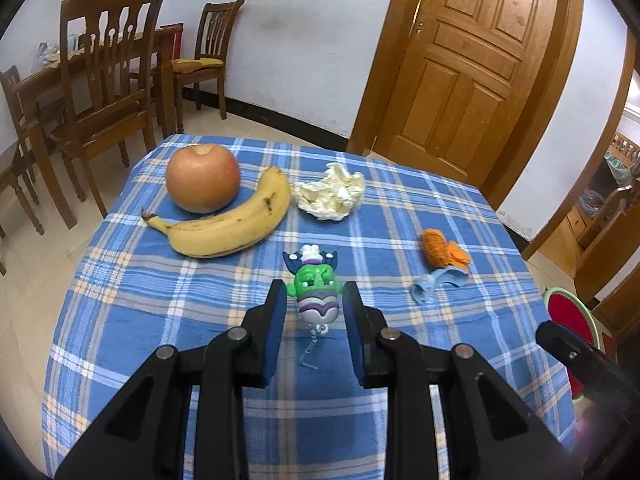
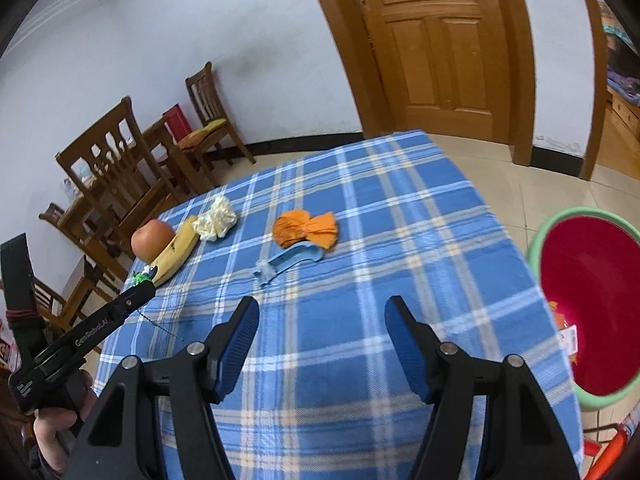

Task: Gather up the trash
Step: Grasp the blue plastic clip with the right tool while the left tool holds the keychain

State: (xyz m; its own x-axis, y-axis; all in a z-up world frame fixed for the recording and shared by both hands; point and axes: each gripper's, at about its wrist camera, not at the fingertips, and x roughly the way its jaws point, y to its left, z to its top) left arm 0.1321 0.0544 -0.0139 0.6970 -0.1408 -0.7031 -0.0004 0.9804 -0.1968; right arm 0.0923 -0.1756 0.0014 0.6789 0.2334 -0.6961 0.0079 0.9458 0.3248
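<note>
A table under a blue plaid cloth point(image 1: 160, 320) fills the middle of the room, with wooden dining chairs point(image 1: 108, 92) off to one side and a panelled wooden door point(image 1: 472, 64) behind it. On the floor by the table's right edge stands a red bin with a green rim point(image 2: 592, 304), some scraps already lying inside.

On the cloth, an apple point(image 1: 203, 178) touches a banana point(image 1: 228, 224) at the far left. Just beside the banana's tip lies a crumpled wad of whitish paper point(image 1: 330, 192), and well to its right an orange wrapper point(image 1: 442, 248) rests against a pale blue plastic scrap point(image 1: 438, 280).

The left gripper point(image 1: 314, 312) stands narrow around a small green-headed toy figure point(image 1: 316, 290) with a thin chain — whether the pads actually press on it I cannot tell. The right gripper point(image 2: 322, 320) hangs over bare cloth with its fingers wide and nothing between them, the blue scrap and orange wrapper lying ahead of it.
</note>
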